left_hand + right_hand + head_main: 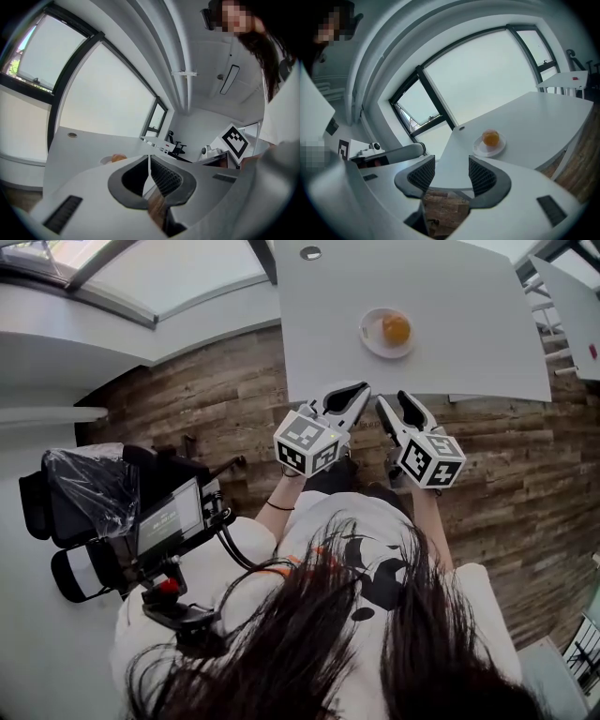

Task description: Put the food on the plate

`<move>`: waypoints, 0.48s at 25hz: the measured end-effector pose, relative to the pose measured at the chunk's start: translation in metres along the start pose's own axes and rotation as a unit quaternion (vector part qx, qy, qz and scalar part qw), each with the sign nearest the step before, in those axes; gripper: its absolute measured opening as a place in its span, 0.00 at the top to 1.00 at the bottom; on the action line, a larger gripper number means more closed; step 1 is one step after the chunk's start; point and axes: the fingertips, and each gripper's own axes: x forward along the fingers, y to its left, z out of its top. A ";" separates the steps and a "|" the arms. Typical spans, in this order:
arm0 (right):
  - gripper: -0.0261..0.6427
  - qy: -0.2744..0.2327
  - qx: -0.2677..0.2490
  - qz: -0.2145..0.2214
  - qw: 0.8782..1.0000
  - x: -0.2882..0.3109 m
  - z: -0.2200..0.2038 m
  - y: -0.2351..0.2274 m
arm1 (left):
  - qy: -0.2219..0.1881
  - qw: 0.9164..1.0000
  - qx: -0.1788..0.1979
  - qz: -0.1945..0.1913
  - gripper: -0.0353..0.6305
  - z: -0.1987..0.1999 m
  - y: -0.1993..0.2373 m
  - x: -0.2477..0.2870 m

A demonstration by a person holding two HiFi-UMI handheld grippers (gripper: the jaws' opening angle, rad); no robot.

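Note:
An orange round piece of food (pixel 396 329) lies on a small white plate (pixel 375 341) on the white table (pixel 450 296). Both grippers hang off the table's near edge, over the wooden floor, short of the plate. My left gripper (pixel 349 390) has its pads together with nothing between them (pixel 149 161); the food (pixel 118 158) peeks over its left jaw. My right gripper (pixel 396 399) stands open and empty (pixel 452 164), pointing at the table with the food (pixel 490 138) and the plate (pixel 480 149) ahead and a little to the right.
A round cable hole (pixel 310 253) sits at the table's far left. A second white table (pixel 577 306) stands to the right. Black camera gear (pixel 141 512) hangs at the person's left side. Large windows line the far side.

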 end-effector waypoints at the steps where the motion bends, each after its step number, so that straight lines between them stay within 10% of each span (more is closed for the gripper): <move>1: 0.61 0.001 0.002 0.000 1.000 -0.001 -0.002 0.000 | 0.000 1.000 -0.002 -0.001 0.94 0.000 0.000 0.000; 12: 0.61 0.004 0.025 0.002 1.000 -0.015 -0.015 0.011 | 0.008 1.000 -0.021 0.006 0.94 -0.013 -0.008 -0.011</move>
